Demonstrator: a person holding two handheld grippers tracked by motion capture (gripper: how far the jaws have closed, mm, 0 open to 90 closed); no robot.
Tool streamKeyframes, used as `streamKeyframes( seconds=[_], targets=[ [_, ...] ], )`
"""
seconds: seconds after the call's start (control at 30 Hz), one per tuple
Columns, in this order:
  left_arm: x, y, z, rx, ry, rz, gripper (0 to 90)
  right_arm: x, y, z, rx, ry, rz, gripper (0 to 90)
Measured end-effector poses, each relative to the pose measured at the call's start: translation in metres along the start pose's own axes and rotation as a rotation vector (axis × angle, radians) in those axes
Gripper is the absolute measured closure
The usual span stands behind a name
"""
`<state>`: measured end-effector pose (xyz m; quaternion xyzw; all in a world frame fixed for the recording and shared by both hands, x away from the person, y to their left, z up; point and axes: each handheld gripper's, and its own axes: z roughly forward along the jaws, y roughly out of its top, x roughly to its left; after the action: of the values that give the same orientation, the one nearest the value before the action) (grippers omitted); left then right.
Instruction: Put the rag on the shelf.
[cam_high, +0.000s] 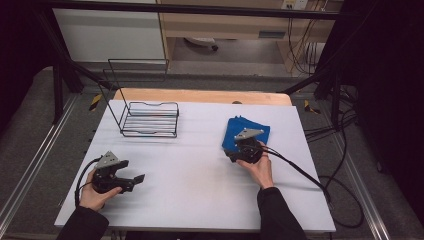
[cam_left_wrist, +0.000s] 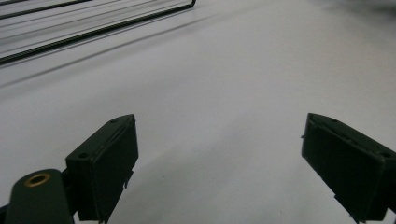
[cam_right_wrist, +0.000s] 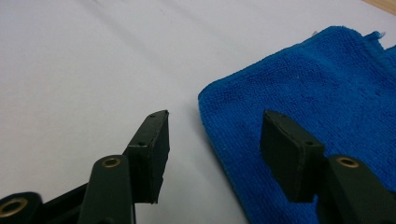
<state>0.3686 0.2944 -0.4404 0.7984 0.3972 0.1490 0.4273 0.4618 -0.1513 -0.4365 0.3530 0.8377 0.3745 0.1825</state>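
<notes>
A folded blue towel (cam_high: 250, 131) lies on the right half of the white table (cam_high: 200, 175). My right gripper (cam_high: 235, 150) is low over the towel's near-left corner. In the right gripper view the jaws (cam_right_wrist: 215, 135) stand half apart: one is over bare table, the other over the blue towel (cam_right_wrist: 317, 93), whose edge runs between them. Neither pad presses on the cloth. My left gripper (cam_high: 134, 181) rests near the table's front left, open wide (cam_left_wrist: 219, 154) with nothing but bare tabletop between its jaws.
A black wire rack (cam_high: 150, 120) stands at the table's back left, and its lower bars (cam_left_wrist: 93, 28) cross the top of the left gripper view. Cables trail off the right edge of the table. A strip of wood shows behind the white sheet.
</notes>
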Motion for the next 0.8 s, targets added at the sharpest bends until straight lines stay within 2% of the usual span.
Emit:
streamKeyframes(
  seconds=[0.13, 0.27, 0.5, 0.6, 0.8],
  targets=[
    [0.0, 0.0, 0.001, 0.007, 0.001, 0.005, 11.5, -0.005, 0.001, 0.011, 0.023, -0.012, -0.021, 56.3],
    [0.0, 0.0, 0.001, 0.008, 0.0, 0.003, 11.6, -0.009, 0.0, 0.018, 0.052, -0.03, -0.052, 64.0],
    [-0.001, 0.0, 0.001, 0.008, -0.002, 0.004, 11.7, -0.013, 0.0, 0.021, 0.049, -0.046, -0.089, 73.9],
    [-0.001, 0.0, 0.001, 0.009, -0.002, 0.003, 11.7, -0.013, -0.001, 0.021, 0.045, -0.054, -0.101, 82.1],
    [0.001, 0.0, 0.0, 0.007, -0.001, -0.001, 11.8, -0.015, 0.002, 0.018, 0.041, -0.037, -0.064, 87.0]
  ],
)
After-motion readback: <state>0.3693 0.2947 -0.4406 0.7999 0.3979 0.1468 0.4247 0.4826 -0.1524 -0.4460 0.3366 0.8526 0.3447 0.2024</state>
